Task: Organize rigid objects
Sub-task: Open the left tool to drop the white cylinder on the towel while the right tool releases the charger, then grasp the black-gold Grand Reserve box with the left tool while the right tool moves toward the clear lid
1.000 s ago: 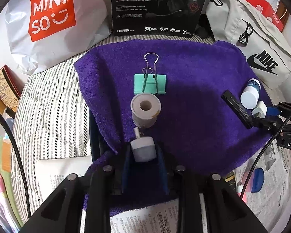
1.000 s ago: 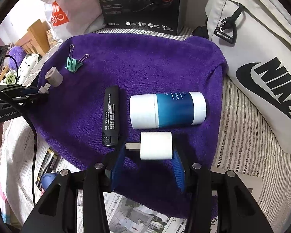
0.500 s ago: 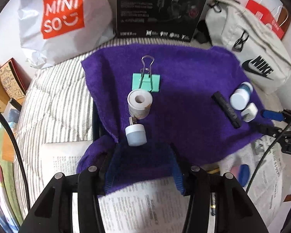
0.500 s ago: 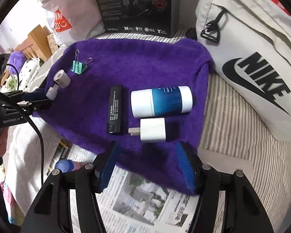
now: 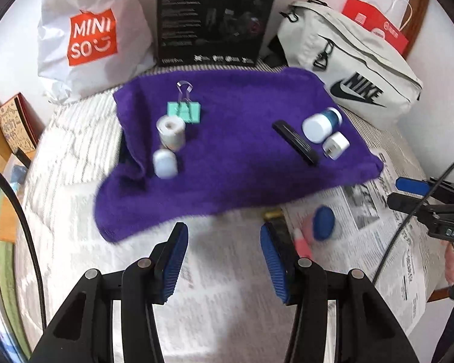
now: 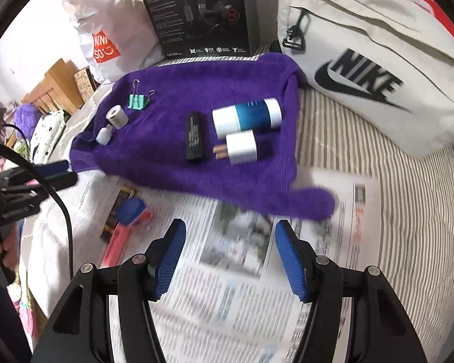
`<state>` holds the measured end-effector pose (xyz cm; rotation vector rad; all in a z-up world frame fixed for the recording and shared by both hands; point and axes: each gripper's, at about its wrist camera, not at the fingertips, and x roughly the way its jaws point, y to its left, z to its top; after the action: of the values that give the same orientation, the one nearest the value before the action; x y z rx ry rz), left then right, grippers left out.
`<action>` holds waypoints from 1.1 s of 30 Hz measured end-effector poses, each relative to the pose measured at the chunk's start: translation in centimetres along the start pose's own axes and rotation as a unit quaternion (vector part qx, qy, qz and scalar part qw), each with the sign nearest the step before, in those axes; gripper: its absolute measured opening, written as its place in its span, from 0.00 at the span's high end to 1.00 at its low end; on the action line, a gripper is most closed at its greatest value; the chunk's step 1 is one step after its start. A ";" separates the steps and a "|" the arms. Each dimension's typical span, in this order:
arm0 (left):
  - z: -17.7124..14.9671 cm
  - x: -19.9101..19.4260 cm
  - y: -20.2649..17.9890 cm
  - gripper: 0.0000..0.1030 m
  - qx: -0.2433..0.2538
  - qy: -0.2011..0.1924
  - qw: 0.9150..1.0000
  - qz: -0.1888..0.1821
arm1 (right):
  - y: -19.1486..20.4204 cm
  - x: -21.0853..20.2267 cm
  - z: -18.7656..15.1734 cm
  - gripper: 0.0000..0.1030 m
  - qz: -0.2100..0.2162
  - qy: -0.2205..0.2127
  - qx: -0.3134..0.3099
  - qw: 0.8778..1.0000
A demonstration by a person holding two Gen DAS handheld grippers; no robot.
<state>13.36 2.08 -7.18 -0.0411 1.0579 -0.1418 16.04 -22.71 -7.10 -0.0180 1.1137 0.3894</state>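
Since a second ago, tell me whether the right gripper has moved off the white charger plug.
Yes. The right gripper, jaws just opened and empty, has backed off the purple towel onto newspaper; the white charger plug stays on the towel.

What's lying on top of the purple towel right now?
On the purple towel: green binder clip, grey roll, small white cap-like piece, black bar, blue-and-white bottle, white charger plug. Whatever lies beneath the towel is covered.

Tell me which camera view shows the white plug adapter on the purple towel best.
The right wrist view: the white plug adapter lies near the middle, side-on, with its copper-coloured prongs visible, beside the blue-and-white bottle. The left wrist view shows the adapter smaller, off to the right and slightly blurred, prongs hard to make out.
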 end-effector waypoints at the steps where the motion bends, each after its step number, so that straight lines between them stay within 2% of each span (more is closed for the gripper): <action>1: -0.2 0.2 -0.3 0.54 -0.002 0.001 1.000 -0.003 | 0.1 -0.3 -0.5 0.41 0.003 -0.001 0.003 1.000; 8: -1.6 1.8 -2.3 0.54 -0.002 0.014 1.000 -0.015 | 0.7 -1.5 -3.4 0.41 -0.004 0.008 -0.003 1.000; 14: -2.2 3.5 -3.4 0.53 0.014 0.033 0.999 0.010 | 0.1 -2.6 -5.1 0.41 -0.006 0.013 0.011 1.000; 19: -1.8 4.8 -4.4 0.48 0.027 0.041 0.999 0.006 | -0.1 -3.1 -5.9 0.41 -0.002 0.011 0.034 0.999; 23: -1.8 5.0 -5.4 0.48 0.056 0.037 0.997 0.035 | 0.0 -2.9 -6.2 0.41 0.002 0.014 0.040 0.999; 29: -2.3 4.2 -3.5 0.48 0.033 0.026 0.999 0.027 | -0.1 -2.2 -6.5 0.41 0.006 0.026 0.045 0.999; 33: -2.2 4.4 -4.2 0.48 0.050 0.023 0.998 0.023 | -0.2 -1.3 -6.6 0.41 0.012 0.034 0.050 0.998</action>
<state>13.16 -2.56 -11.61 0.0770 1.0951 -0.1547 9.84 -24.60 -8.96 0.0714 1.2004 0.3552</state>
